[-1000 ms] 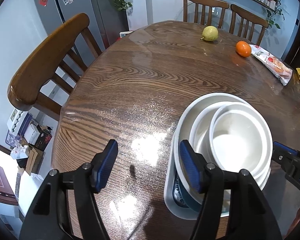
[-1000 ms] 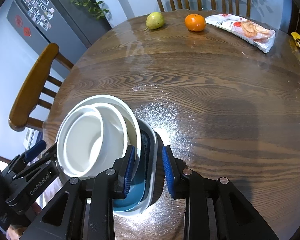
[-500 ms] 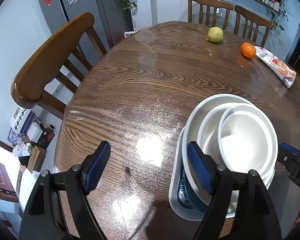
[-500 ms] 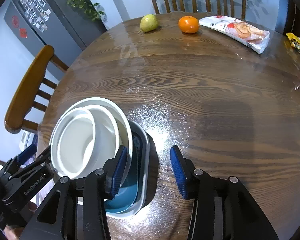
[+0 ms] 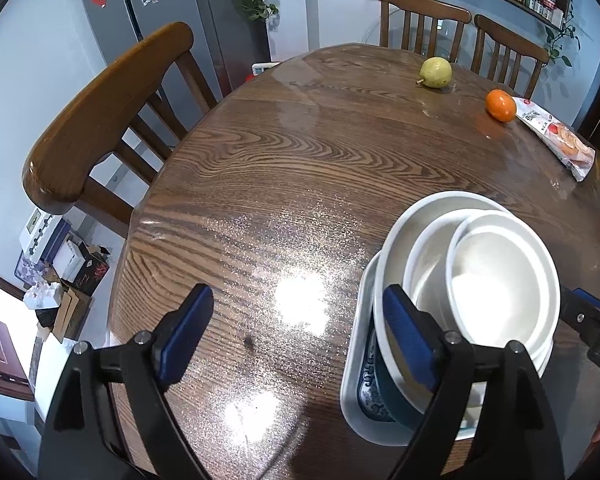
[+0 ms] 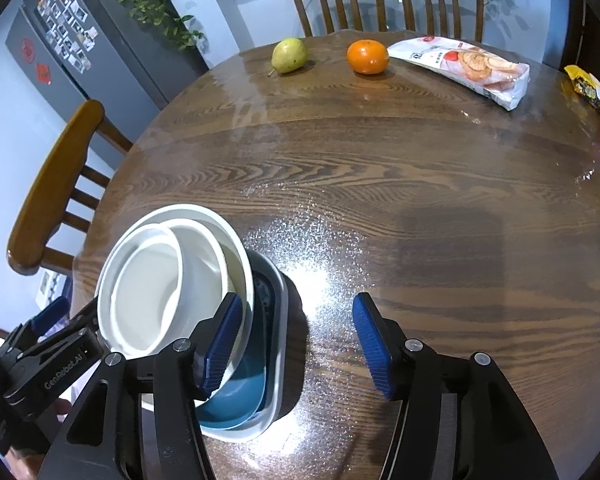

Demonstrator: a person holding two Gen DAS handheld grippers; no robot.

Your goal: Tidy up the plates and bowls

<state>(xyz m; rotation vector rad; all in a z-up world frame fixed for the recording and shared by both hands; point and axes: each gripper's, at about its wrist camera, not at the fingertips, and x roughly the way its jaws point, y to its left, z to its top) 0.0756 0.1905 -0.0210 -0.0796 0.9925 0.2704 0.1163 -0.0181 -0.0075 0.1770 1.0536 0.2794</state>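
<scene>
Right view alone shows the blue bowl [image 6: 236, 396] under the nested white bowls [image 6: 172, 280] in the grey rectangular tray [image 6: 278, 360]. Left gripper [image 5: 296, 336] and right gripper [image 6: 296, 344], jaws just opened, flank the tray, released, grasping nothing. Tray's near end is hidden behind fingers.

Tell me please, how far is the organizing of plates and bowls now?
Done, as it looks: three white bowls sit nested on a blue plate, all inside a white rectangular dish on the table. In hand: nothing. The left tongs and right tongs have just been opening, with nothing pressed between the pads. Left: no other loose plates or bowls are visible, so probably only pulling away.
</scene>
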